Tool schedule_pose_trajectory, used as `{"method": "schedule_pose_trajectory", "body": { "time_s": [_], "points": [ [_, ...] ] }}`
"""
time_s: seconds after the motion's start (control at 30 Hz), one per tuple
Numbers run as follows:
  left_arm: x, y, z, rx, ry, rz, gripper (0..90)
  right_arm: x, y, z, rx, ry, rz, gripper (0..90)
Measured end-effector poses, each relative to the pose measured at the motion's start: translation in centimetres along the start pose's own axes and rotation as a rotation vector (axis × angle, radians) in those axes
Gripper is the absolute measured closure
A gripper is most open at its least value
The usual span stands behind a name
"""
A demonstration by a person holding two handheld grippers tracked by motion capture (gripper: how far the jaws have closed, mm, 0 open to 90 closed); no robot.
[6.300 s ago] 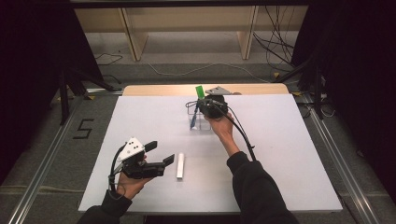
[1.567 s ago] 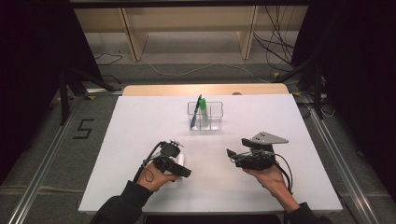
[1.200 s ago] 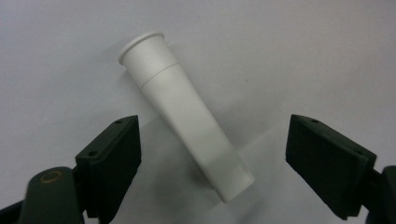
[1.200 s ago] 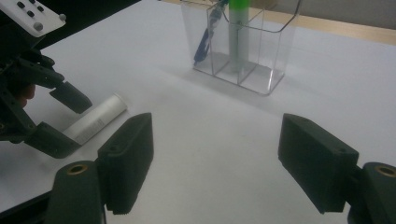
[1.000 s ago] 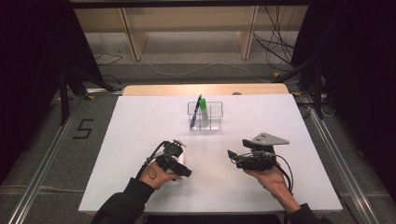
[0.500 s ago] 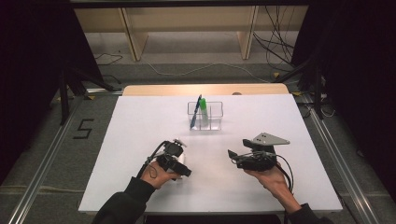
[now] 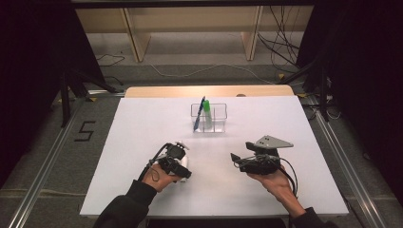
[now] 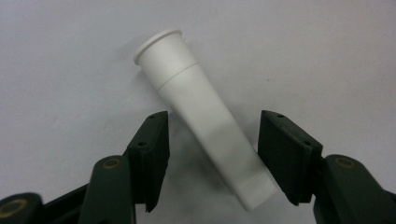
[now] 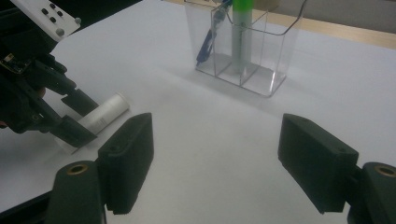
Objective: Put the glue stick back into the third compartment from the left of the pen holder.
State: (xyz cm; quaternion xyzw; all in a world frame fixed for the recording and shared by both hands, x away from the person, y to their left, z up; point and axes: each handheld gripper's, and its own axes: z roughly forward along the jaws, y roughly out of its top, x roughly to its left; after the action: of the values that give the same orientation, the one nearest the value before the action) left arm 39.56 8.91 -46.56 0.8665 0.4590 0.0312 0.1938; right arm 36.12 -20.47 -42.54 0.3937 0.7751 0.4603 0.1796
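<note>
1. Two jaws of the left gripper stand wide apart astride the white tube, gripping nothing; its long axis runs slantwise between them, flat on the table.
2. Right gripper, empty and agape, hovers well right.
3. Far off, the clear organiser holds a blue pen and green marker.

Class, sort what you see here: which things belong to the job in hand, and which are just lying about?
Part of the job:
white tube
left gripper, jaws open around it
clear holder

Just there:
blue pen
green marker
right gripper, open
</note>
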Motion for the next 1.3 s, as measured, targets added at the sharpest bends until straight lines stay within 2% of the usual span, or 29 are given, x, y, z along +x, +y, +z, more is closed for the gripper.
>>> {"method": "schedule_pose_trajectory", "body": {
  "time_s": [0.27, 0.47, 0.57, 0.77, 0.9, 0.97, 1.13, 1.3],
  "points": [
    [0.26, 0.21, -0.02, 0.016, 0.004, 0.015, 51.9, -0.07, 0.02, 0.0, 0.0, 0.002, 0.003, 27.8],
    [0.18, 0.58, 0.0, 0.047, 0.019, 0.036, 56.1, 0.01, 0.03, 0.05, 0.007, 0.001, 0.005, 27.9],
    [0.25, 0.76, -0.06, 0.072, 0.025, 0.06, 57.5, -0.05, 0.04, 0.03, 0.001, 0.002, 0.004, 28.1],
    [0.28, 0.83, -0.1, 0.086, 0.028, 0.069, 61.0, 0.01, 0.06, 0.0, 0.003, 0.0, 0.004, 28.1],
    [0.18, 0.8, -0.11, 0.086, 0.049, 0.076, 66.6, 0.03, 0.05, 0.05, 0.004, 0.0, 0.004, 28.1],
    [0.25, 0.76, -0.15, 0.086, 0.045, 0.081, 69.9, -0.01, 0.03, 0.07, 0.007, -0.001, 0.004, 28.1],
    [0.27, 0.81, -0.2, 0.088, 0.037, 0.087, 70.7, 0.03, 0.03, 0.1, 0.007, 0.001, 0.0, 28.1],
    [0.6, 0.86, -0.71, 0.019, 0.014, 0.072, 70.8, 0.01, 0.04, 0.11, 0.005, 0.004, 0.005, 28.1]
  ]
}}
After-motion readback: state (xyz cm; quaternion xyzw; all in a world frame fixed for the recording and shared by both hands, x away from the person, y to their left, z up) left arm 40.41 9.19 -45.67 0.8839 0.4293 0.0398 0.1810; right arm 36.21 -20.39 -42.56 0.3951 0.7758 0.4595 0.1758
